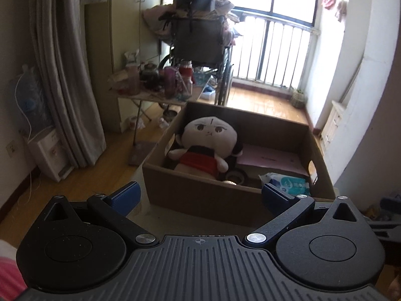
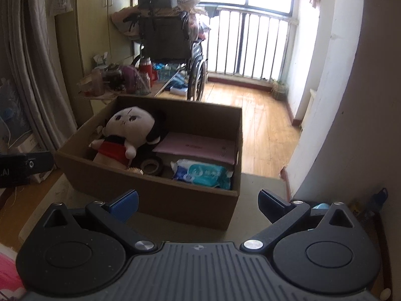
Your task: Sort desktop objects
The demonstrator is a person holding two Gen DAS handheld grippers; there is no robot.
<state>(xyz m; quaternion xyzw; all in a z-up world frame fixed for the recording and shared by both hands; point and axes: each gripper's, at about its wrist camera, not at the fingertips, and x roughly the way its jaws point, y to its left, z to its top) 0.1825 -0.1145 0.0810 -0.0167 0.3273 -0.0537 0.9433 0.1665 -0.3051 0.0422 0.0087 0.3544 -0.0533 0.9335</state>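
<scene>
Sorting looks close to finished, judging by how much already lies in the cardboard box, which fills the middle of both views, and by the bare tabletop showing around it. Whether anything is left for you to pick up cannot be told; only a small pale blue thing peeks out behind your right finger, low on the right of the right wrist view, and it is too hidden to name.

Inside the box, a plush doll with a red top leans in the left part, its head up against the far left corner. A pink folder lies flat in the far right part. In front of it, against the near wall, sits a pack of wet wipes, and between that and the doll lies a roll of dark tape with a small ribbed gold thing just beside it.

Your left gripper hangs before the near wall of the box, fingers spread wide and holding nothing. Your right gripper does the same, wide apart and empty. Beyond the box, at the top of both frames, stand a wheelchair piled with bags and a cluttered side table.
</scene>
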